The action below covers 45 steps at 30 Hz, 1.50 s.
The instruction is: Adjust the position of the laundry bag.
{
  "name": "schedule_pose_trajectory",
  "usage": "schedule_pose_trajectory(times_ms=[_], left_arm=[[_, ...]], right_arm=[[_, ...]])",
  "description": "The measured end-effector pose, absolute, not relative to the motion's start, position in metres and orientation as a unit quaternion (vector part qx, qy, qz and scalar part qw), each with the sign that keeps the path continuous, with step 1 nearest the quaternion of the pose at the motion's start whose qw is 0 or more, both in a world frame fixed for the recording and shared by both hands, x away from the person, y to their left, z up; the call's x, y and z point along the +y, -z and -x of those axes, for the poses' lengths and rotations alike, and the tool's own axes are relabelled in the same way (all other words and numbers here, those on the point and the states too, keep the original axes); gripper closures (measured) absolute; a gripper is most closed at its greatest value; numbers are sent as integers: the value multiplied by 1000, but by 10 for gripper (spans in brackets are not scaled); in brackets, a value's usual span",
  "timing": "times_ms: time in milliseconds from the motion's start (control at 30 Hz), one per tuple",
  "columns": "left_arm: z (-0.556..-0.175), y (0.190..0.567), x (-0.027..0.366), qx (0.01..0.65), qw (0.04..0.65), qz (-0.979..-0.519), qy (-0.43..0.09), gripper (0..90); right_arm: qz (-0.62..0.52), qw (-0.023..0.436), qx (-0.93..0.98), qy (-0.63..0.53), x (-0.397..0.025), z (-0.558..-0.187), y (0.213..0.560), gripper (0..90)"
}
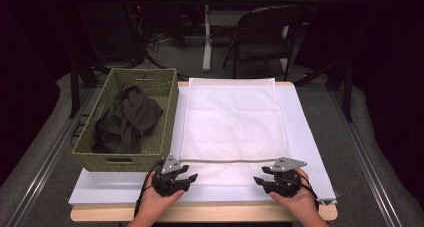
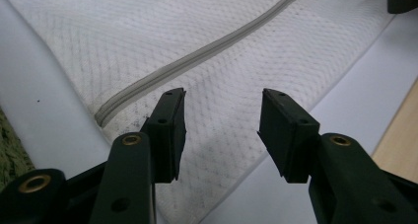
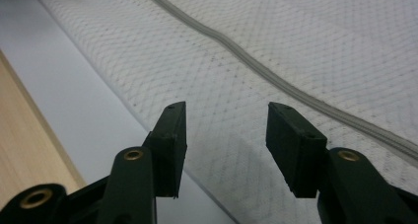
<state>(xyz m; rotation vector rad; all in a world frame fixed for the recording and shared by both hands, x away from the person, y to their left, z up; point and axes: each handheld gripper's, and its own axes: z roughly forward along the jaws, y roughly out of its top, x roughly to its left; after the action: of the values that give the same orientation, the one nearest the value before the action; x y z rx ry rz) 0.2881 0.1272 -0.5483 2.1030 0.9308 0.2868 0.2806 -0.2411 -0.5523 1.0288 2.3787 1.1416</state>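
Note:
A white mesh laundry bag [image 1: 231, 122] lies flat on the table, with a grey zipper [image 1: 232, 161] running across its near end. My left gripper [image 1: 190, 178] rests by the bag's near left corner, open, nothing between its jaws. In the left gripper view the mesh bag [image 2: 222, 61] and the zipper's end [image 2: 106, 114] lie just past the fingertips [image 2: 173, 108]. My right gripper [image 1: 259, 180] sits at the near right corner, open and empty. The right gripper view has the mesh [image 3: 276, 51] and zipper [image 3: 276, 78] ahead of its open jaws.
A woven green basket [image 1: 165, 94] stands at the left, holding dark crumpled clothing [image 1: 127, 118]. A white sheet [image 1: 305, 137] covers the wooden table [image 1: 200, 213]. A dark folding chair [image 1: 265, 37] and a table leg [image 1: 206, 37] stand beyond the far edge.

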Motion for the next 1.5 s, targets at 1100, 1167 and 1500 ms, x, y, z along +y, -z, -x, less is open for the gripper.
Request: schedule_pose_trajectory(times_ms=[1100,1167,1500], left_arm=[[-283,553,154,446,356,-812,-123,595],[-283,553,155,445,354,-813,-124,596],[-284,558,146,440,331,-823,-140,570]], right_arm=[[-384,188,810,-401,-256,-282,547,540],[-385,193,808,-401,-256,-282,546,532],[-388,181,815,-390,-259,-283,547,598]])
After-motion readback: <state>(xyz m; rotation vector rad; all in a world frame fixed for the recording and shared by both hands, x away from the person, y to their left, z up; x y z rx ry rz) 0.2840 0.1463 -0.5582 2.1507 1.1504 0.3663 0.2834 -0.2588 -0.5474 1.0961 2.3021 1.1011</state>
